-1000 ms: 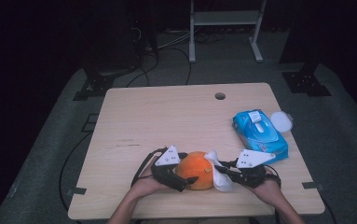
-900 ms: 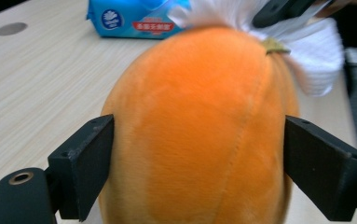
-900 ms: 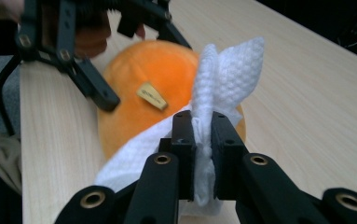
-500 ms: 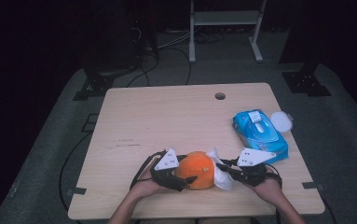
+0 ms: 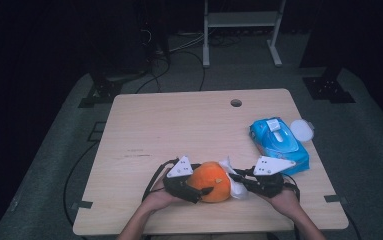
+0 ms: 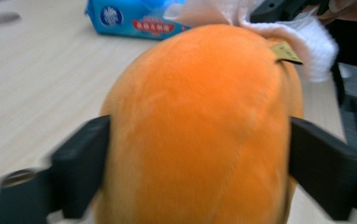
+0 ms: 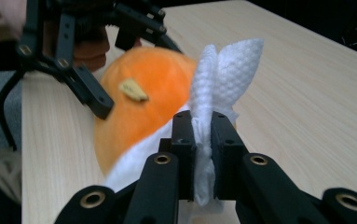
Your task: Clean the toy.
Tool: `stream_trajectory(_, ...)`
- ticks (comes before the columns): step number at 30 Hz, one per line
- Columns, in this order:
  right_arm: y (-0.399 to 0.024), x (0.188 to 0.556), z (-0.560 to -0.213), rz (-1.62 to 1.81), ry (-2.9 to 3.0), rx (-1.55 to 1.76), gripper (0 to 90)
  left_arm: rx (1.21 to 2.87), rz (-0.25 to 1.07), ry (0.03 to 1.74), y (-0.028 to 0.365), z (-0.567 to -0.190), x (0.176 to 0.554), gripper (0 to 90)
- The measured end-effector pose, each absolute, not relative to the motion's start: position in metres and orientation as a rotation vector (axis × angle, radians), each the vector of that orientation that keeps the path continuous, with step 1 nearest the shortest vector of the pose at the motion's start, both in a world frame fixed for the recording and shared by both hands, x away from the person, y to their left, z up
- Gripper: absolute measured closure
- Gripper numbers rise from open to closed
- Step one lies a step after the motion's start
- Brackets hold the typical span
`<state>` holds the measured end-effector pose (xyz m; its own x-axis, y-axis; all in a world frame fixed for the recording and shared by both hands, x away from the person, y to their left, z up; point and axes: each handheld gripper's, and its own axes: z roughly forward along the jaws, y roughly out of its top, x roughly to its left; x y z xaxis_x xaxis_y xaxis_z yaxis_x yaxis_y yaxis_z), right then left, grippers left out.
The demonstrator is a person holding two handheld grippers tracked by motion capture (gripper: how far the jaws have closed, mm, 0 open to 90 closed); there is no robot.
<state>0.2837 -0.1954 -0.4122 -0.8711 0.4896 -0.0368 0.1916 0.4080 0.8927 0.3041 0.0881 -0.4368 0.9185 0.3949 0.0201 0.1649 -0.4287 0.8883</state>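
From above, my tabletop [image 5: 179,125] is evenly and softly lit while the room around it falls to near black. Shadows are faint, with no glare. My left tongs [image 6: 195,154] look smeared with blur at their near ends; past my right tongs [image 7: 203,140] the background goes soft.

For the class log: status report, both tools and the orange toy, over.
Left tool just closed on orange plush toy. Right tool shut on white wipe, touching toy. Wipes pack off right, nothing in the way.

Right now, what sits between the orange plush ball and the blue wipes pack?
In the high view, the white wipe and the right gripper pinching it lie between the orange plush ball and blue wipes pack.
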Motion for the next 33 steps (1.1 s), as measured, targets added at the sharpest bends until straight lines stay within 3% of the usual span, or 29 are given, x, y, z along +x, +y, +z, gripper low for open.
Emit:
stream_trajectory(3,-0.195,0.287,-0.406,1.497,2.331,0.602,80.7,1.967,0.452,0.346,0.082,-0.432,0.298,31.0)
stream_trajectory(5,-0.194,0.288,-0.403,1.505,2.310,0.603,80.8,1.970,0.521,0.325,0.076,-0.431,0.297,30.8)
stream_trajectory(7,-0.195,0.289,-0.404,1.483,2.316,0.607,80.7,1.989,0.467,0.331,0.075,-0.437,0.300,28.3)
stream_trajectory(12,-0.204,0.292,-0.420,1.443,2.357,0.646,80.7,1.927,0.261,0.430,0.087,-0.437,0.310,11.9)
stream_trajectory(15,-0.206,0.289,-0.424,1.431,2.363,0.644,80.7,1.864,0.165,0.485,0.094,-0.438,0.313,14.3)
stream_trajectory(18,-0.203,0.285,-0.421,1.428,2.358,0.628,80.8,1.898,0.222,0.447,0.092,-0.439,0.309,27.5)
stream_trajectory(21,-0.195,0.282,-0.410,1.495,2.342,0.578,80.8,1.938,0.254,0.350,0.087,-0.438,0.302,31.6)
stream_trajectory(24,-0.188,0.283,-0.407,1.485,2.345,0.546,80.7,1.957,0.253,0.316,0.088,-0.438,0.300,29.9)
stream_trajectory(29,-0.199,0.287,-0.415,1.480,2.358,0.608,80.7,1.927,0.145,0.506,0.098,-0.436,0.315,9.5)
stream_trajectory(31,-0.202,0.287,-0.415,1.495,2.378,0.616,80.8,1.940,0.068,0.535,0.095,-0.441,0.319,11.5)
stream_trajectory(33,-0.198,0.285,-0.415,1.499,2.388,0.607,80.8,1.951,0.117,0.496,0.092,-0.442,0.315,17.6)
